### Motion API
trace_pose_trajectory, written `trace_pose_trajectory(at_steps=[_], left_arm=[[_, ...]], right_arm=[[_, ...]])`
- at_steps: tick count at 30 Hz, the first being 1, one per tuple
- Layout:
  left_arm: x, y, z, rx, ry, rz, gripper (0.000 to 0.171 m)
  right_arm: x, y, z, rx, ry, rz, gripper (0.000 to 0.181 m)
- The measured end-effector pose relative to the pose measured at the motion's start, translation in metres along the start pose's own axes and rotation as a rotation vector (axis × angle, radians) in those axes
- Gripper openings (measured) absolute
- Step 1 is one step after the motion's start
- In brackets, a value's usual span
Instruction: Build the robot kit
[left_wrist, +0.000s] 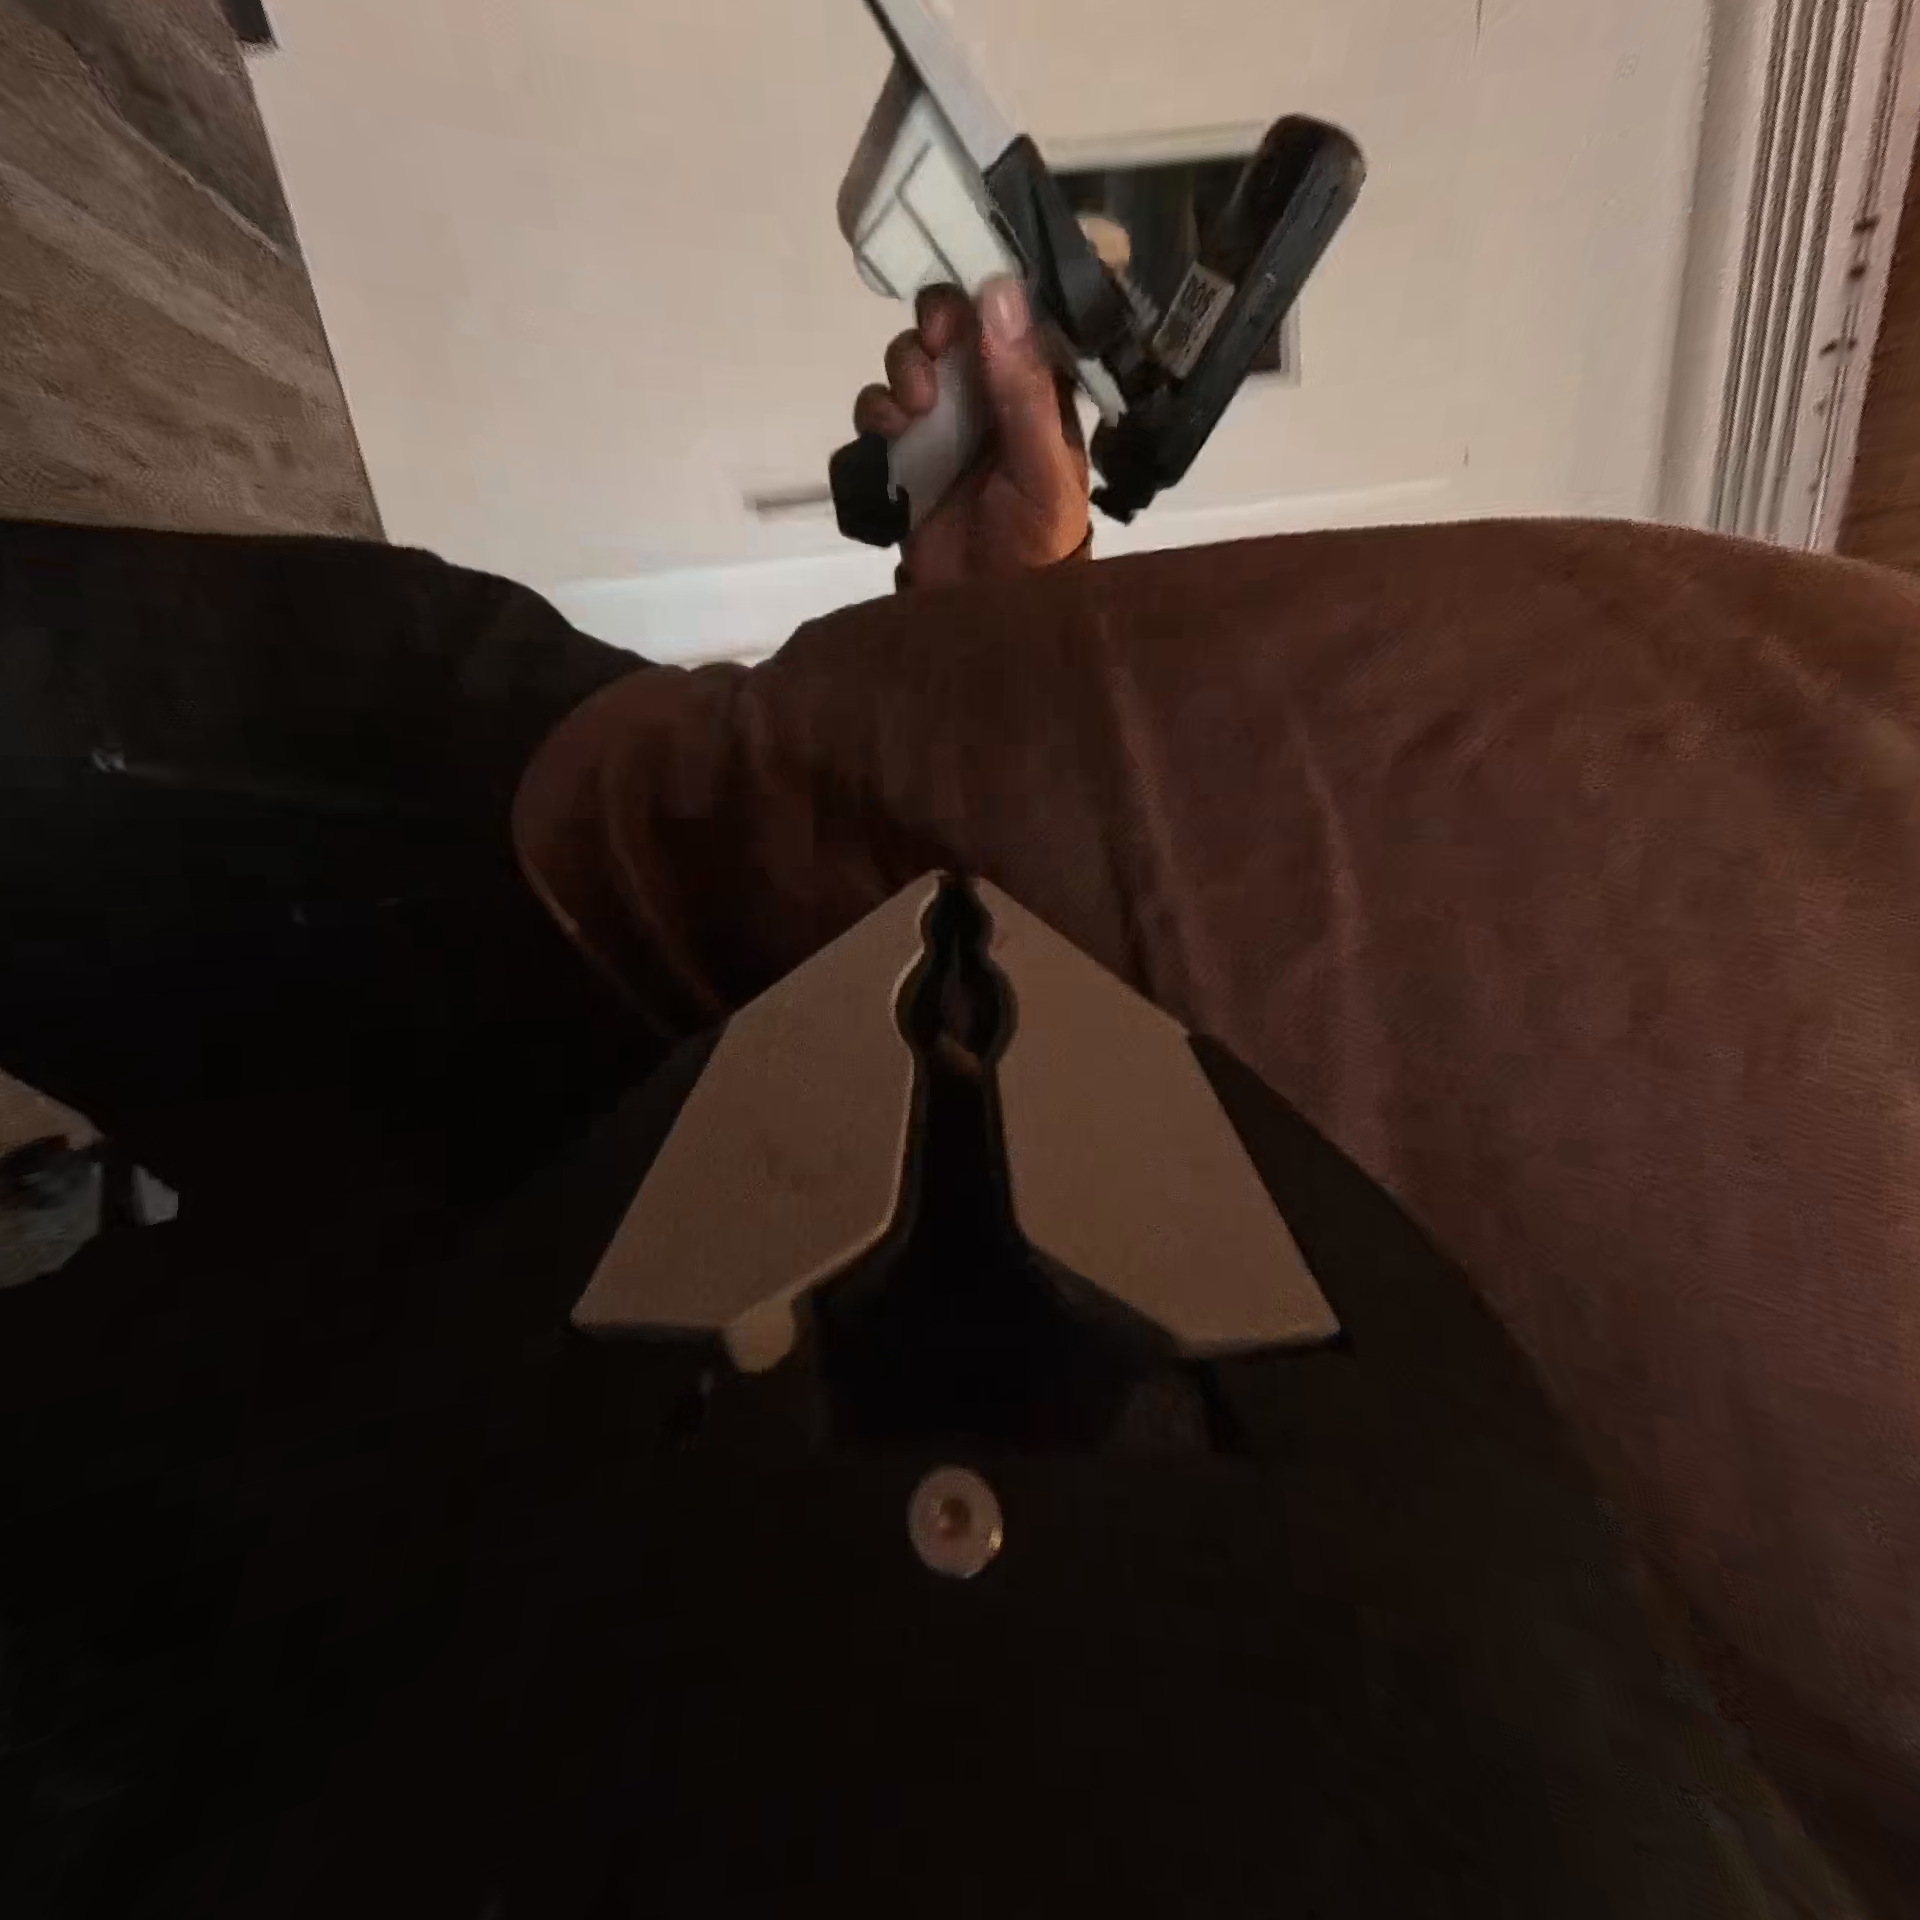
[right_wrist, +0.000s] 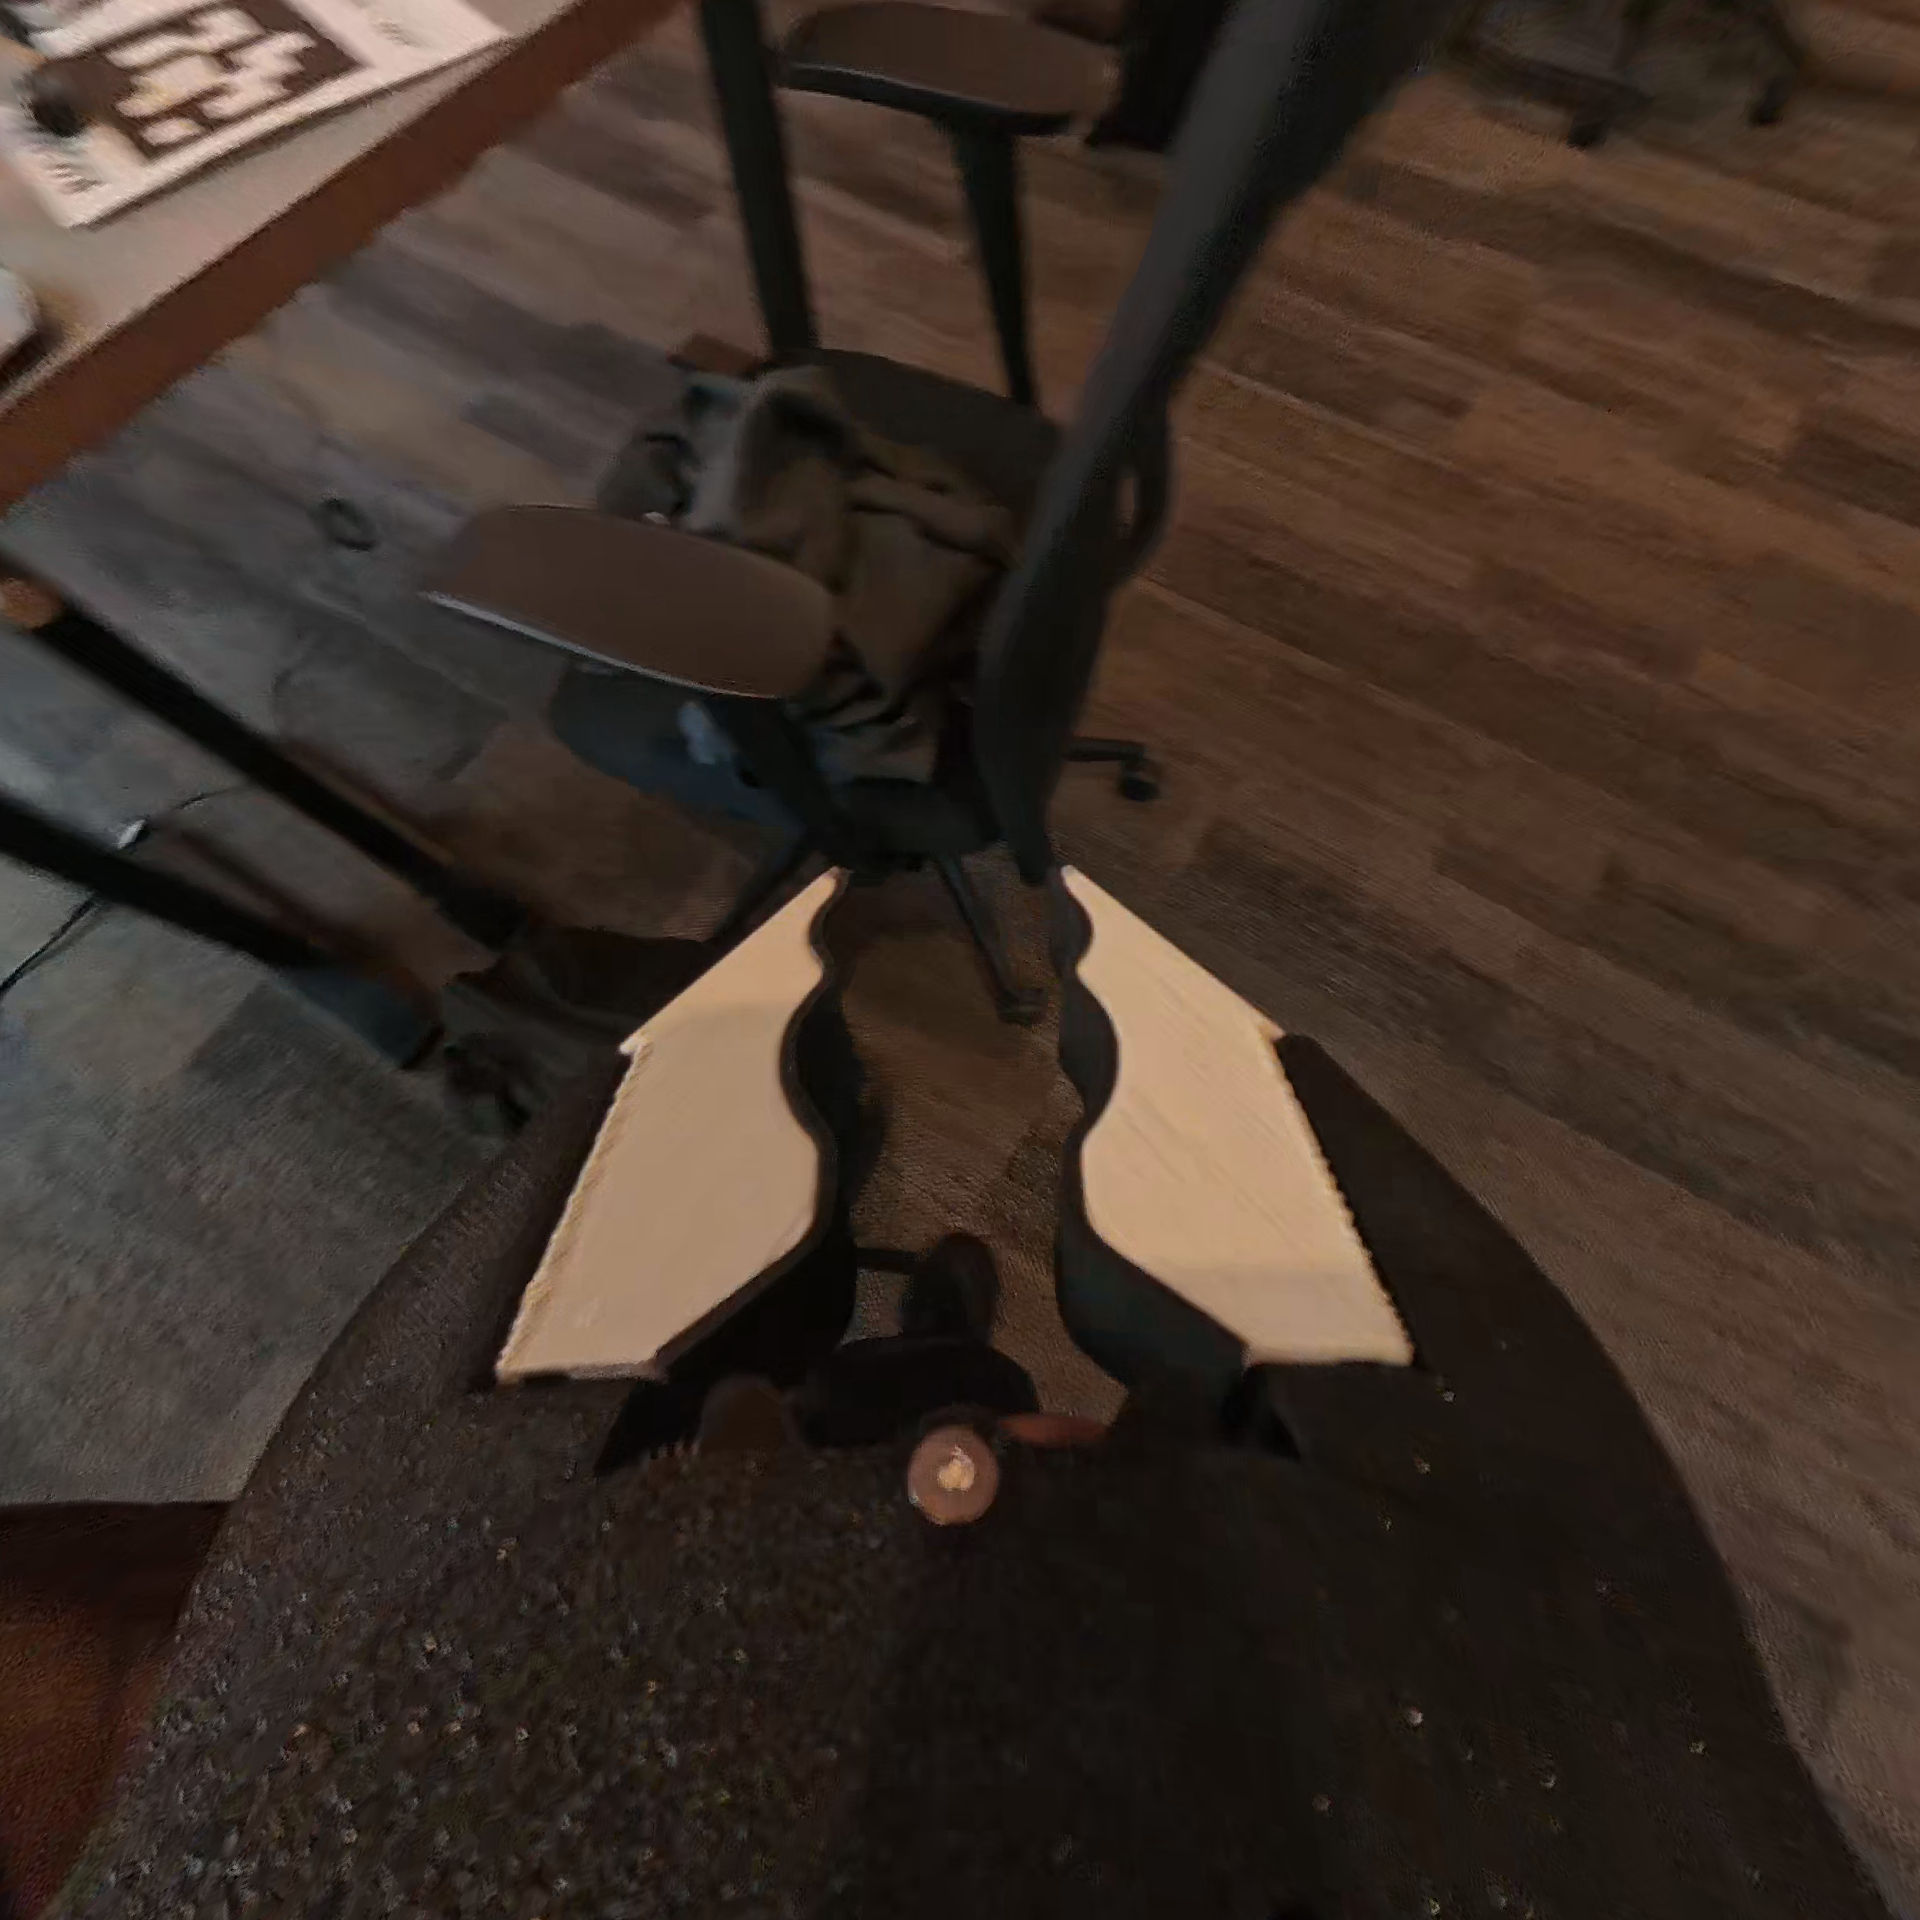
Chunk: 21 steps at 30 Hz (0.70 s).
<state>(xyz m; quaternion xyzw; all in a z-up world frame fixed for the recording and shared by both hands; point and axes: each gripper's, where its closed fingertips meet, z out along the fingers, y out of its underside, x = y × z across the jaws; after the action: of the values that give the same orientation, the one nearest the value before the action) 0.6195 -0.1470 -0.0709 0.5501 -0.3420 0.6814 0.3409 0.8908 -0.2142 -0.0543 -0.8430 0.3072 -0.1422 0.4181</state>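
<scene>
Left gripper (left_wrist: 958, 883) pinched closed, empty, tips against brown sleeve (left_wrist: 1351, 831). Right gripper (right_wrist: 951, 883) parted, empty, aimed at floor (right_wrist: 1558, 520); office chair (right_wrist: 831, 582) just ahead, table (right_wrist: 260, 229) far left. Nothing gripped.

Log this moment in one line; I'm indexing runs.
left gripper: shut, by brown sleeve | right gripper: open, over office chair

A brown sleeve (left_wrist: 1351, 831) hides the wrist below the hand (left_wrist: 987, 436) at upper centre. The far gripper (left_wrist: 1049, 239) is blurred and cut by the top edge. The counter (right_wrist: 208, 270) and chair (right_wrist: 831, 540) are smeared, the chair's back cropped at the top.
</scene>
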Motion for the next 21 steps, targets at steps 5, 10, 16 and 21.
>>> trace_pose_trajectory(at_steps=[5, 10, 16, 21], left_arm=[[-0.027, -0.056, 0.048, -0.137, -0.018, -0.110, 0.000], [-0.074, -0.109, 0.152, -0.388, -0.092, -0.120, 0.000], [-0.119, -0.162, 0.318, -0.808, -0.215, -0.108, 0.000], [-0.127, -0.278, 0.437, -0.929, -0.331, 0.337, 0.000]], right_arm=[[0.106, 0.031, -0.015, 0.028, 0.161, 0.190, 0.035], [0.237, 0.066, -0.006, 0.059, 0.265, 0.260, 0.036], [0.427, 0.085, -0.021, -0.037, 0.370, 0.177, 0.036], [0.559, 0.040, -0.023, -0.074, 0.369, 0.089, 0.041]])
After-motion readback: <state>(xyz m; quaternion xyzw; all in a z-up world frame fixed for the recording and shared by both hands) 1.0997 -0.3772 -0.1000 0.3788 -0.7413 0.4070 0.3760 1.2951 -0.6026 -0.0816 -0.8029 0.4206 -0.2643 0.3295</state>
